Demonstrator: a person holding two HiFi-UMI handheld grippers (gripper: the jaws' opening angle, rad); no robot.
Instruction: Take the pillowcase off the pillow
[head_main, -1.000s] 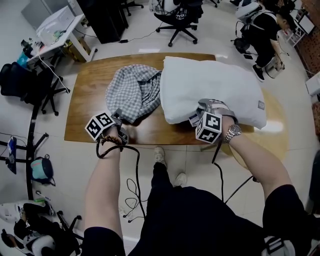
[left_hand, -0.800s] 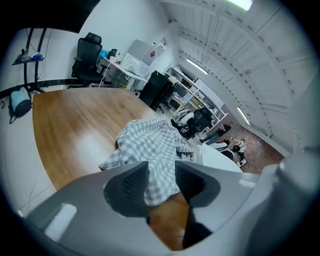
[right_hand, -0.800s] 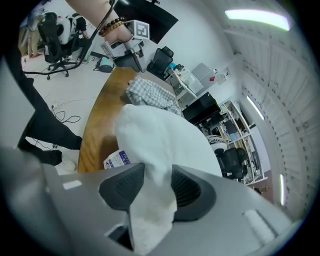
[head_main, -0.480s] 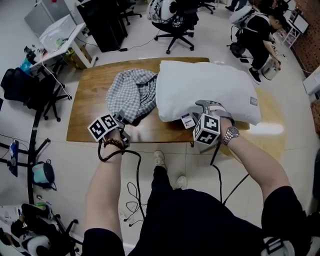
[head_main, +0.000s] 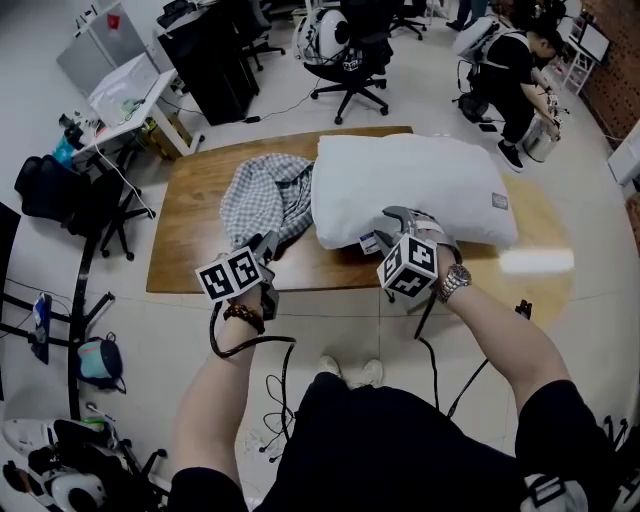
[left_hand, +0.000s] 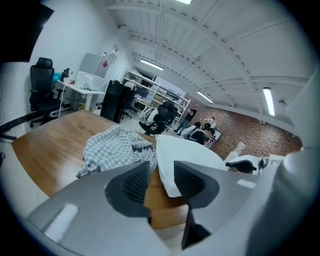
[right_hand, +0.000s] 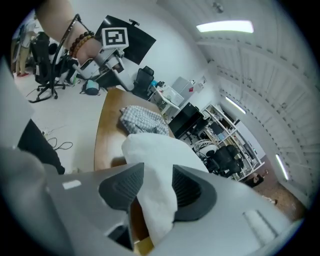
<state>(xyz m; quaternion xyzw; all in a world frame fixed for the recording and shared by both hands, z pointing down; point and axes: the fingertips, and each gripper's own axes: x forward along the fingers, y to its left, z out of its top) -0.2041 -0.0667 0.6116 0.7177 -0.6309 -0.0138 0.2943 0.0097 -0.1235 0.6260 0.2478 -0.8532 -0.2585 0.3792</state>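
The grey checked pillowcase (head_main: 265, 195) lies crumpled on the wooden table (head_main: 190, 240), left of the bare white pillow (head_main: 430, 180) and touching its side. My left gripper (head_main: 268, 243) hovers over the table's front edge just in front of the pillowcase. Its jaws have just been closing a little, and nothing is between them (left_hand: 161, 172). Past them I see the pillowcase (left_hand: 112, 150) and the pillow (left_hand: 187, 152). My right gripper (head_main: 392, 213) is at the pillow's near edge. Its jaws (right_hand: 157, 182) have just been opening, with a fold of the pillow (right_hand: 155, 150) still in the gap.
Office chairs (head_main: 350, 50) and a black cabinet (head_main: 210, 50) stand beyond the table. A white desk (head_main: 125, 95) and dark bags (head_main: 45, 185) are at the left. A person (head_main: 520, 70) sits at the back right. Cables trail on the floor (head_main: 280, 390) by my feet.
My left gripper has moved right and up along the table's front edge, away from the pillowcase's near left corner, and has rolled. The right gripper stays at the pillow's near edge.
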